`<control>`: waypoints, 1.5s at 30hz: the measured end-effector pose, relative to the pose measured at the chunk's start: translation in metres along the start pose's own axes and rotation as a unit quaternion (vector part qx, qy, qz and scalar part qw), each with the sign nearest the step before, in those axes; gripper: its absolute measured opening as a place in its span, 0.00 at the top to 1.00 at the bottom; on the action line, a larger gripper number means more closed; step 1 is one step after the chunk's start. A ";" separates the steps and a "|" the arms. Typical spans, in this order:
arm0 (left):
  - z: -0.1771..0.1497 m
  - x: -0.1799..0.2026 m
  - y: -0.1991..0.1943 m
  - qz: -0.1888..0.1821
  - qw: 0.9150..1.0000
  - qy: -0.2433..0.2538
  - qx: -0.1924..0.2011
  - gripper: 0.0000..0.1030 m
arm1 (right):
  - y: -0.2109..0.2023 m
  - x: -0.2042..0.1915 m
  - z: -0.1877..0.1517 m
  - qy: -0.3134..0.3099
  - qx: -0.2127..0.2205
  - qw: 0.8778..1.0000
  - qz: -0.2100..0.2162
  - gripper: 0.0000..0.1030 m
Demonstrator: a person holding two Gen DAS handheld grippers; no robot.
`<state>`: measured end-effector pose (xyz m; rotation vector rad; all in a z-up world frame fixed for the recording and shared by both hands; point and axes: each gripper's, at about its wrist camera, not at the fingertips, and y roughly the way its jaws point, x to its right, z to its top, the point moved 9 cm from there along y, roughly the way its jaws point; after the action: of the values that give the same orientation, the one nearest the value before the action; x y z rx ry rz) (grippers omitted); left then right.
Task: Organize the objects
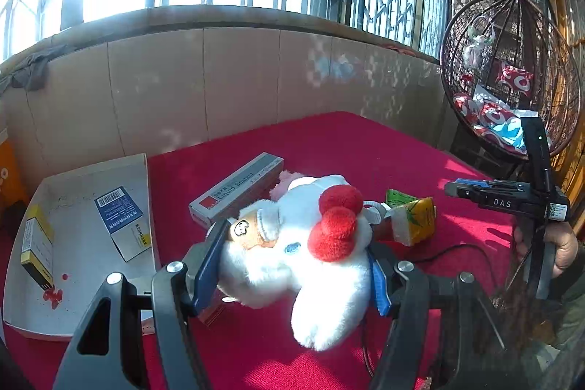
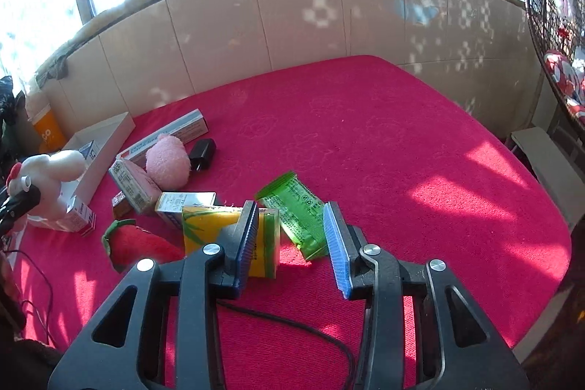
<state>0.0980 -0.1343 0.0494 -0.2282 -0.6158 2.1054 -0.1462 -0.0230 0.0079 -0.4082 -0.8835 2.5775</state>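
- White plush toy (image 1: 292, 254) is squeezed in the left claw (image 1: 292, 262), lifted near the cardboard tray (image 1: 87, 251); its floppy end could snag the rim.
- Right claw (image 2: 290, 236) is a little open and empty; it could bump the green packet (image 2: 296, 218) on the bench (image 2: 365, 134).

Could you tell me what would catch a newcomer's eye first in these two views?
The white plush toy with its red bow, clamped in the left gripper above the red tablecloth. Next, the green snack packet lying between the right gripper's open fingers, beside a yellow carton.
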 end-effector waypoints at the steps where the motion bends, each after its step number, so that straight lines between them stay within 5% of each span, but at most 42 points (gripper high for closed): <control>1: 0.000 0.001 0.000 -0.001 1.000 0.001 -0.001 0.36 | -0.003 0.001 0.000 -0.006 0.001 1.000 0.007 0.58; 6: -0.003 0.003 0.001 -0.004 1.000 0.002 -0.005 0.36 | -0.014 -0.043 -0.005 -0.141 0.012 0.989 0.038 0.39; 8: -0.004 0.003 0.002 -0.006 1.000 -0.001 -0.007 0.36 | -0.013 -0.067 -0.008 -0.255 0.012 0.967 0.011 0.37; 13: -0.006 0.003 0.001 -0.008 1.000 -0.007 -0.006 0.36 | 0.009 -0.095 -0.028 -0.476 -0.026 0.877 -0.049 0.37; 20: -0.009 -0.001 0.001 -0.010 1.000 -0.017 -0.009 0.36 | 0.050 -0.101 -0.043 -0.538 -0.076 0.838 -0.052 0.37; 21: -0.009 -0.002 0.000 -0.009 1.000 -0.019 -0.008 0.36 | 0.052 -0.099 -0.041 -0.534 -0.075 0.840 -0.055 0.40; 22: -0.009 -0.003 0.000 -0.009 1.000 -0.021 -0.007 0.35 | 0.054 -0.097 -0.039 -0.523 -0.080 0.846 -0.055 0.62; 23: -0.009 -0.004 0.000 -0.009 1.000 -0.023 -0.007 0.35 | 0.054 -0.095 -0.037 -0.508 -0.086 0.856 -0.049 0.71; 28: -0.009 -0.005 0.000 -0.012 0.999 -0.030 -0.005 0.36 | 0.019 -0.085 -0.005 -0.330 -0.064 0.941 0.050 0.74; 30: -0.008 -0.003 0.000 -0.013 0.999 -0.030 -0.003 0.35 | -0.002 -0.085 0.008 -0.258 -0.053 0.959 0.107 0.74; 37: -0.005 -0.003 -0.006 -0.010 0.999 -0.031 0.007 0.35 | -0.052 -0.119 0.029 -0.158 -0.020 0.960 0.230 0.74; 45: -0.001 -0.018 -0.017 -0.002 0.999 -0.047 0.023 0.35 | -0.060 -0.163 0.039 -0.192 0.001 0.954 0.229 0.74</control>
<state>0.1207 -0.1408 0.0557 -0.1023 -0.6232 2.1341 -0.0012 -0.0722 0.0994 -0.1134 -1.0086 3.1573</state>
